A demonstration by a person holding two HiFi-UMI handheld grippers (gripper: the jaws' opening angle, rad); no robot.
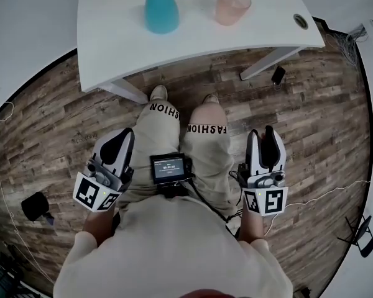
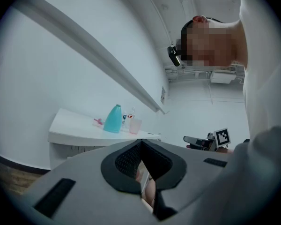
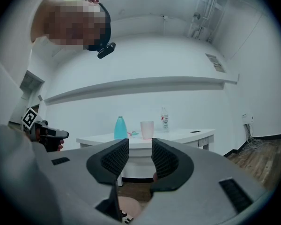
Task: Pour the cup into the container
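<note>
On the white table (image 1: pixel 112 48) stand a teal bottle-shaped container (image 1: pixel 161 10) and a translucent pink cup (image 1: pixel 232 5), the cup to the right of the container. Both grippers are held low at the person's hips, well short of the table. My left gripper (image 1: pixel 125 134) has its jaws together with nothing in them. My right gripper (image 1: pixel 265 132) is also shut and empty. The left gripper view shows the container (image 2: pixel 113 119) and cup (image 2: pixel 135 125) far off beyond the left gripper (image 2: pixel 141 142). In the right gripper view they appear again, container (image 3: pixel 120 127) and cup (image 3: pixel 147 129), above the right gripper (image 3: pixel 140 146).
A small clear bottle (image 3: pixel 164 119) and a pink item (image 3: pixel 133 133) also sit on the table. A screen device (image 1: pixel 169 167) hangs at the person's waist. A black object (image 1: pixel 35 205) lies on the wood floor at left, cables (image 1: pixel 351 42) at right.
</note>
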